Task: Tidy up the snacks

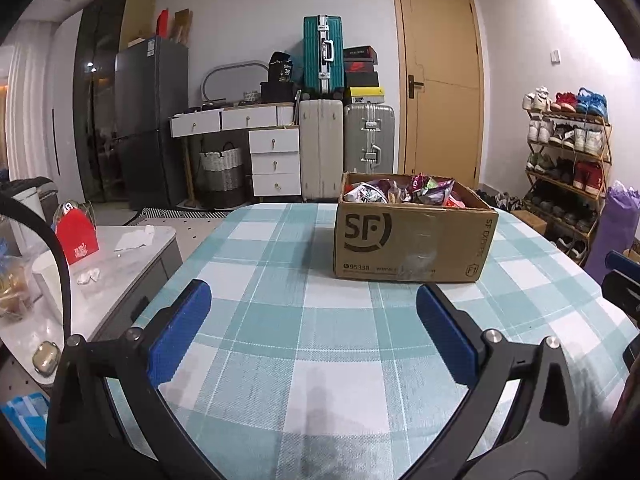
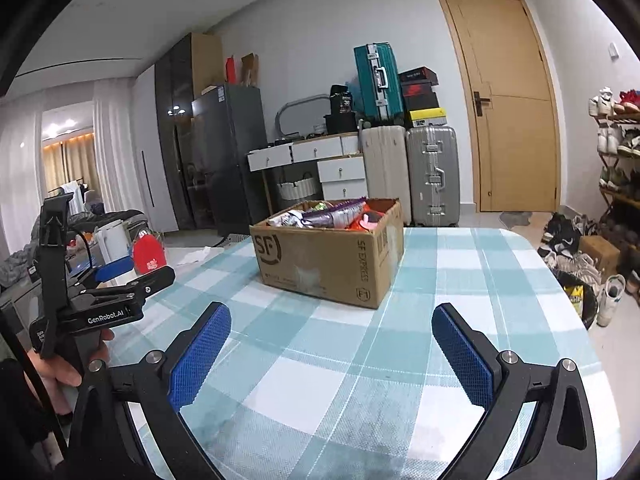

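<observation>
Your left gripper [image 1: 312, 320] and right gripper [image 2: 332, 344] both hang over the checked bench [image 1: 320, 380] with jaws spread wide and nothing between them. The cardboard box [image 1: 412, 240] sits at about 1 o'clock from the left gripper, well apart, heaped with snack packets [image 1: 400, 190]. Those foil bags look light, crinkly and probably slippery; pinch one by its sealed edge, gently, since the contents may crush.

Teal-and-white checked tablecloth [image 1: 280, 320]; brown box [image 1: 416, 240] (snack packets [image 2: 336, 216] seemingly purple).
</observation>
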{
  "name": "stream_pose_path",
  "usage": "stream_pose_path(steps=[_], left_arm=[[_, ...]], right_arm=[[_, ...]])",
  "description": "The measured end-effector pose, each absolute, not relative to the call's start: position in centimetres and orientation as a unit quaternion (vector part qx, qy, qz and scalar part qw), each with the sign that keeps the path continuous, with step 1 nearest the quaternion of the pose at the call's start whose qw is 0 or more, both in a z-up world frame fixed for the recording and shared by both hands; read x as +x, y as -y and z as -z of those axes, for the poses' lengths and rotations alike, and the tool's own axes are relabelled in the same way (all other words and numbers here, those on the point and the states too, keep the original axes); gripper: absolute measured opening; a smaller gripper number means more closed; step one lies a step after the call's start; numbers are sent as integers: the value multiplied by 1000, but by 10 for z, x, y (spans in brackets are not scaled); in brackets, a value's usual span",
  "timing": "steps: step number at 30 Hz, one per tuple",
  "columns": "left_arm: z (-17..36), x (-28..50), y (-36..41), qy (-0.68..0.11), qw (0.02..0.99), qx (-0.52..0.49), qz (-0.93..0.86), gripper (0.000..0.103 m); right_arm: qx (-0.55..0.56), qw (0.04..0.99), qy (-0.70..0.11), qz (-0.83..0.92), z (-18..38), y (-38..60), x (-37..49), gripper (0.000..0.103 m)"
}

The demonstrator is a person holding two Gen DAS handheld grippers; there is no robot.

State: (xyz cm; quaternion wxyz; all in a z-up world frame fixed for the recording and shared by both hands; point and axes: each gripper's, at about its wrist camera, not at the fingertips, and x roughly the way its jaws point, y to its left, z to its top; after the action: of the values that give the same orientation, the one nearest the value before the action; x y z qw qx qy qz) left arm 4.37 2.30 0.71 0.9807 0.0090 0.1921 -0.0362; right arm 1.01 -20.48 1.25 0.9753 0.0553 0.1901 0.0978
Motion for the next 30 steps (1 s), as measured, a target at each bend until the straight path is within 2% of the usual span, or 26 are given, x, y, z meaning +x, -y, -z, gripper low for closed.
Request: stream_pose_path(steps=[9,17,30], left_arm=[[-4,53,-11,-193,979,44,41,103],[-4,58,-28,-201,979,-3,38,103],[-6,46,-18,-169,984,16,52,103]], right_arm=[[67,976,-185,-92,-12,205,14,102],[66,977,-182,-91,-12,206,11,103],[55,977,-183,-92,-11,204,12,103]])
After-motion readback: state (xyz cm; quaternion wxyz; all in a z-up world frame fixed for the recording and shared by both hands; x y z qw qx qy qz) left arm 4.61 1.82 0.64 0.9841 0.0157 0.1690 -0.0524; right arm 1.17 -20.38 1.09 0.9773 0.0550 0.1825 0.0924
